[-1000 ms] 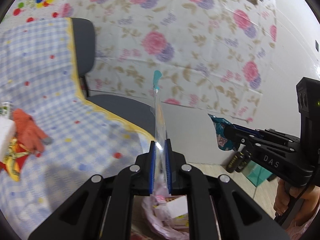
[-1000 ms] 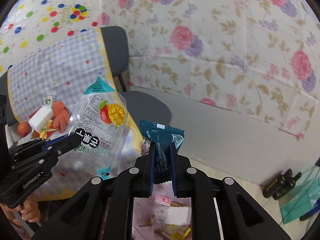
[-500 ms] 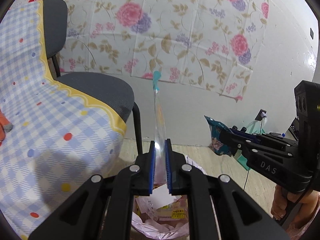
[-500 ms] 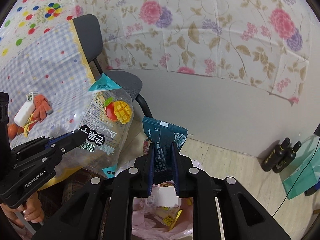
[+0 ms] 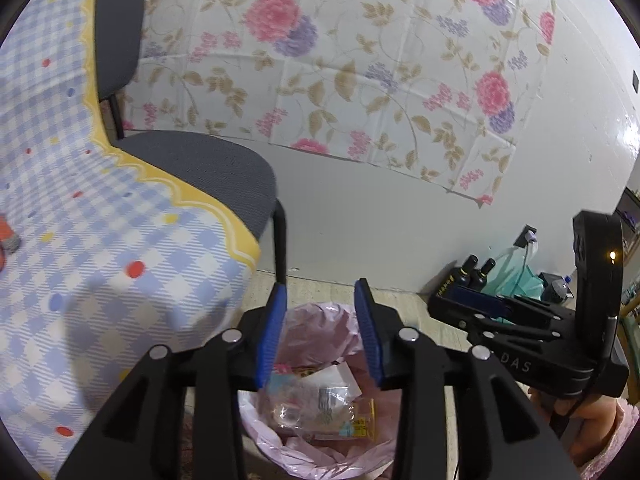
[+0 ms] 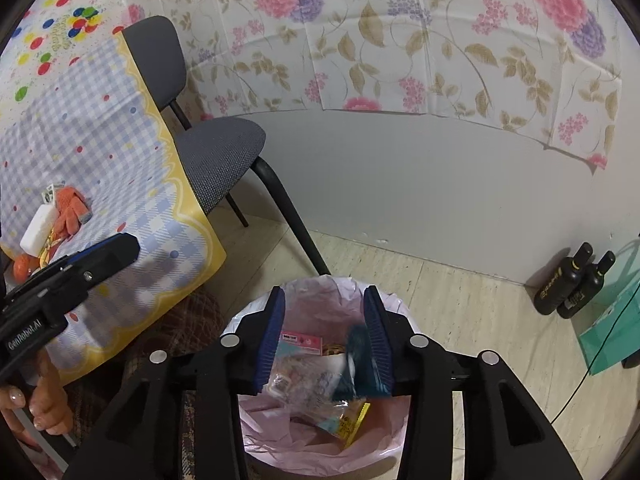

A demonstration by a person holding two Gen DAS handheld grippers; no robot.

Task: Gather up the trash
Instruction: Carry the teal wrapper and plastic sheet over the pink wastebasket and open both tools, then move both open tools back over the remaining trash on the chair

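Note:
A bin with a pink liner (image 5: 320, 456) (image 6: 384, 300) stands on the floor below both grippers, holding several wrappers. My left gripper (image 5: 320, 328) is open and empty above it. My right gripper (image 6: 325, 336) is open; a dark teal wrapper (image 6: 356, 364) is blurred just inside its right finger, dropping into the bin. A clear dried-mango bag (image 5: 308, 408) lies in the bin. The right gripper shows in the left wrist view (image 5: 440, 300), and the left gripper shows in the right wrist view (image 6: 132, 246).
A table with a blue checked cloth (image 6: 80, 128) stands at left, with an orange glove (image 6: 70, 210) and a white block (image 6: 38, 228) on it. A grey chair (image 6: 216, 156) stands behind the bin. Two dark bottles (image 6: 572, 284) stand by the wall.
Both grippers moved over the bin and opened. The clear mango bag left my left gripper and the teal wrapper left my right one, both dropping into the bin.

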